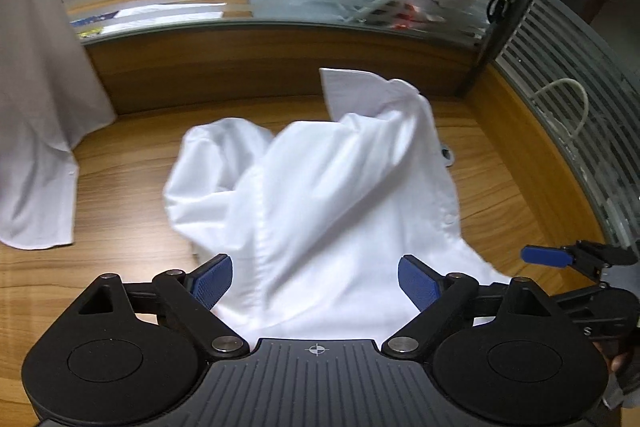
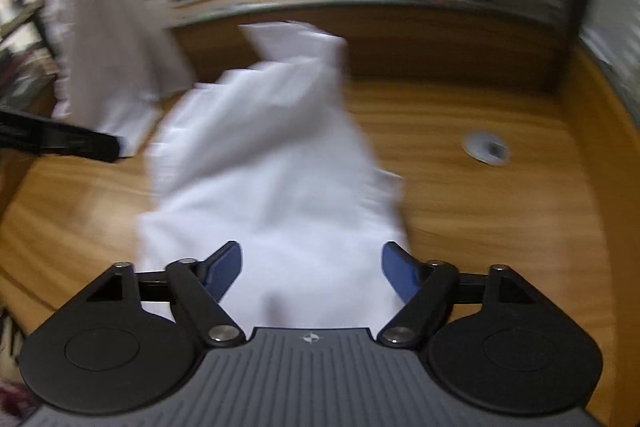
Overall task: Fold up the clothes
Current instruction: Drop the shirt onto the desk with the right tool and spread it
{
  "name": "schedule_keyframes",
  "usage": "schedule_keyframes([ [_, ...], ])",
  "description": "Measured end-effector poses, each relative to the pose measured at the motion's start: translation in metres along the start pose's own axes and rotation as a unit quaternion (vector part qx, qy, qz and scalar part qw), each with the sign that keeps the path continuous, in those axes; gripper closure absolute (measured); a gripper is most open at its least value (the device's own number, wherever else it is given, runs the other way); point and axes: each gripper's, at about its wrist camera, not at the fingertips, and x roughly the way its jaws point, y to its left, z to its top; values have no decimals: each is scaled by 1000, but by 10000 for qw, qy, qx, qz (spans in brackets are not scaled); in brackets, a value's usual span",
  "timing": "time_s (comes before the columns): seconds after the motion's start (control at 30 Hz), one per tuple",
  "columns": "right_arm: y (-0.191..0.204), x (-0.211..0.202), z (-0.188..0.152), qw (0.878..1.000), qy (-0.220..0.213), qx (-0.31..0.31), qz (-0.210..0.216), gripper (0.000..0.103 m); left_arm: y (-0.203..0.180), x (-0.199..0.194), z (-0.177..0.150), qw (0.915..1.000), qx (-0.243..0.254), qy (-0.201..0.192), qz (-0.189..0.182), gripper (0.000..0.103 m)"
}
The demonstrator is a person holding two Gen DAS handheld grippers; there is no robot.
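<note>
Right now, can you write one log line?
left claw: open | right claw: open | white shirt: crumpled on wooden desk, unheld

A: How is the left gripper point(image 1: 315, 281) set?
B: Jaws spread wide, blue pads point(image 1: 212, 281) clear, tilted down.
A: And the right gripper point(image 2: 312, 271)?
B: Also spread wide and tilted down, gripping nothing; its view is blurred.

A crumpled shirt point(image 1: 320, 195) lies mid-table point(image 1: 120, 163) before my left claw point(image 1: 315, 281). Another garment point(image 1: 36, 99) hangs at far left; my right claw point(image 1: 546, 255) sits to the right.
</note>
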Motion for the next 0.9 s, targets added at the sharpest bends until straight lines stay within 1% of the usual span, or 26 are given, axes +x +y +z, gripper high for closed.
schedule_keyframes([
  [0.03,-11,3,-2,9999,65,134,-10,15,-4,4,2,10000,-18,18,-28,8],
  [0.1,-33,9,-6,9990,196,401,-29,15,-12,12,5,9999,-72,68,-86,7],
  [0.17,-52,15,-10,9969,262,739,87,15,-18,18,8,9998,-139,101,-124,5],
  [0.23,-65,19,-13,9929,298,1118,265,15,-24,24,10,9996,-225,124,-151,3],
  [0.3,-76,25,-17,9881,331,1408,530,16,-29,29,13,9991,-358,136,-180,2],
  [0.37,-83,32,-19,9832,423,1602,761,21,-33,33,14,9983,-506,151,-241,0],
  [0.43,-87,39,-21,9782,582,1755,950,39,-36,36,16,9970,-672,214,-322,0],
  [0.47,-86,41,-22,9760,616,1808,1042,45,-38,37,17,9961,-764,244,-369,0],
  [0.5,-84,43,-22,9742,627,1848,1133,62,-38,37,17,9950,-861,266,-427,0],
  [0.53,-80,42,-21,9728,623,1873,1216,77,-39,37,17,9941,-936,270,-483,0],
  [0.57,-75,39,-19,9725,590,1861,1272,77,-40,36,17,9933,-992,271,-527,0],
  [0.6,-69,34,-17,9731,520,1796,1348,80,-42,36,17,9931,-1008,264,-547,0],
  [0.63,-62,28,-15,9737,436,1708,1441,88,-43,35,18,9929,-1015,256,-559,0],
  [0.73,-37,8,-10,9744,159,1375,1774,92,-47,33,21,9931,-987,240,-580,0],
  [0.8,-14,-5,-5,9726,9,1062,2068,92,-47,33,23,9929,-993,241,-603,0],
  [0.9,21,-16,0,9711,-22,501,2334,93,-45,35,25,9921,-1066,289,-598,0],
])
